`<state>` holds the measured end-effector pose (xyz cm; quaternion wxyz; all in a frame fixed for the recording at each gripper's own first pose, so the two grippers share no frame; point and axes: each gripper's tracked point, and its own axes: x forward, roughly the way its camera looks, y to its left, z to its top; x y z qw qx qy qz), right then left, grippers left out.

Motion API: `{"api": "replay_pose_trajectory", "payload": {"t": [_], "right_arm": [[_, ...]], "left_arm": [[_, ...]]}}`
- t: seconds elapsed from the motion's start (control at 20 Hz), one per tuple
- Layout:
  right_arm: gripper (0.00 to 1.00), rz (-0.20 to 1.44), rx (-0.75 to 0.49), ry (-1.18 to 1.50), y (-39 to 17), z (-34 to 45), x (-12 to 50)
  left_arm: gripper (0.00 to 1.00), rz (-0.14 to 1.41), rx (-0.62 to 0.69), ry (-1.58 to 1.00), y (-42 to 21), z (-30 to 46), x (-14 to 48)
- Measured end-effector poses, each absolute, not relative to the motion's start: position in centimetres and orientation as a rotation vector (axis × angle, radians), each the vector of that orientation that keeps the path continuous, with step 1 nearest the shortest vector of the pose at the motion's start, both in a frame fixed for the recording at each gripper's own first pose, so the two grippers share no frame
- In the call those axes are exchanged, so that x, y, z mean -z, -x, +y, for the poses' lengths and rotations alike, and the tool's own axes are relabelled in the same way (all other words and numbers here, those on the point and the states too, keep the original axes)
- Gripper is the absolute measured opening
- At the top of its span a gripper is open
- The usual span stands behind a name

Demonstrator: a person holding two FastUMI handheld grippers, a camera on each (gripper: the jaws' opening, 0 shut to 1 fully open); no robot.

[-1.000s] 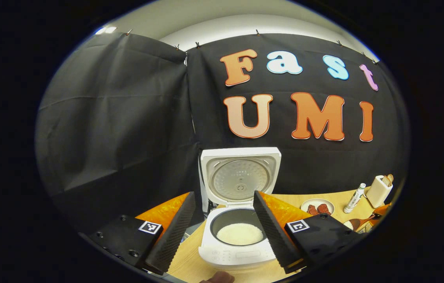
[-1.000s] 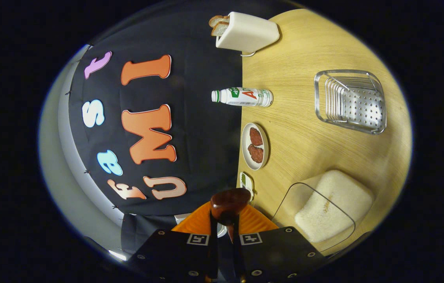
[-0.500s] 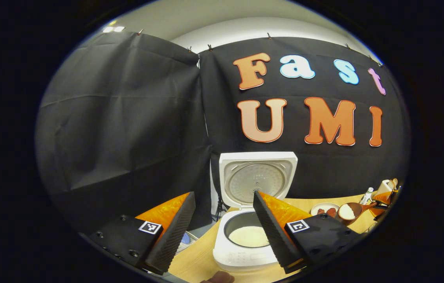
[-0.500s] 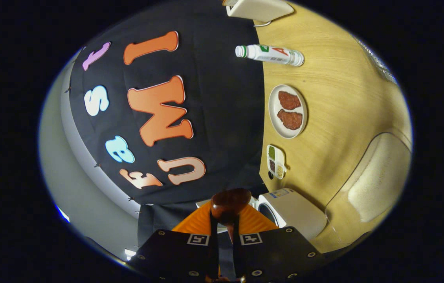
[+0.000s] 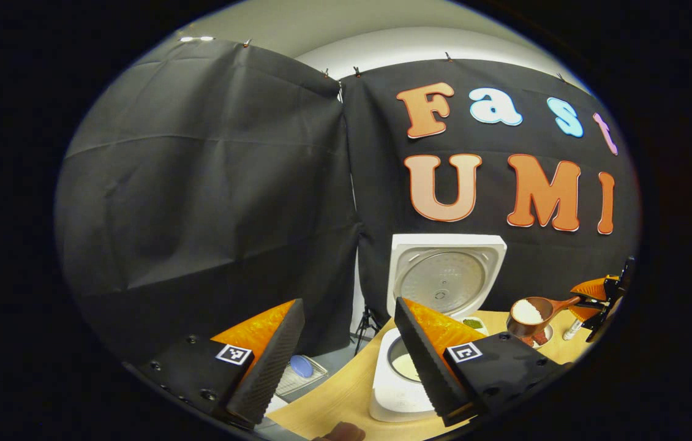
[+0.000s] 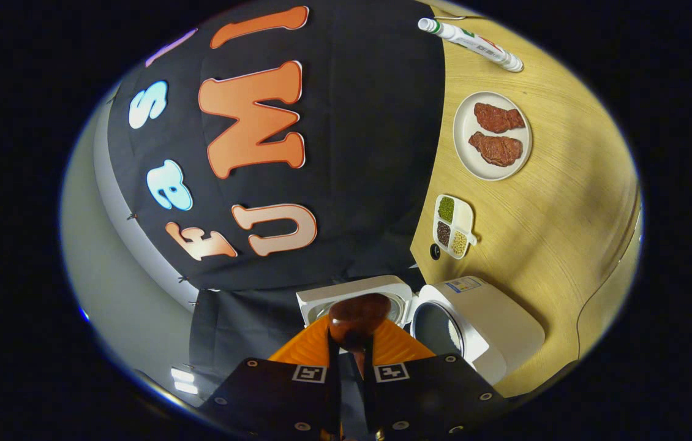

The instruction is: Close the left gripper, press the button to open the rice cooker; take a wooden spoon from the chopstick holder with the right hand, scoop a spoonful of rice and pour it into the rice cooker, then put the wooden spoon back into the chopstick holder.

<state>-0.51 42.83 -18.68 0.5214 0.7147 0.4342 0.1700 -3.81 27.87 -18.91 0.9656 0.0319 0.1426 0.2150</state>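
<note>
While clamped on the spoon (image 6: 358,320), right claw (image 6: 351,367) holds it near the cooker (image 6: 481,331), lid up, on the desk (image 6: 566,202). Spoon bowl heaped with rice (image 5: 528,310), seemingly not yet over the pot. Left claw (image 5: 346,343) spread wide, holding nothing, cooker just ahead. Plate (image 6: 492,136) farther back.

left gripper (image 5: 346,361): black housings studded with dark screws | square black-and-white marker tags, one per side | ribbed wedge-shaped fingers (image 5: 269,361) backed by textured panels | right gripper (image 6: 349,367): same black body, two marker tags flanking the centre slot, pale screw heads below the tags
</note>
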Motion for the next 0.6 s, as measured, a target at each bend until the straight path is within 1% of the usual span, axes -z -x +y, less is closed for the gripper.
{"api": "replay_pose_trajectory", "payload": {"t": [0.25, 0.4, 0.6], "right_arm": [[0.14, 1.036, -0.431, -1.566, -0.5, 47.1, 17.5], [0.14, 1.021, -0.420, -1.418, -0.9, 49.0, 18.3], [0.14, 0.991, -0.426, -1.289, -1.4, 50.6, 18.4]], "left_arm": [[1.00, 0.317, -0.458, -0.045, 4.4, 30.6, 20.3], [1.00, 0.331, -0.488, -0.062, 5.2, 32.7, 20.9], [1.00, 0.369, -0.504, -0.067, 5.8, 34.6, 22.2]]}}
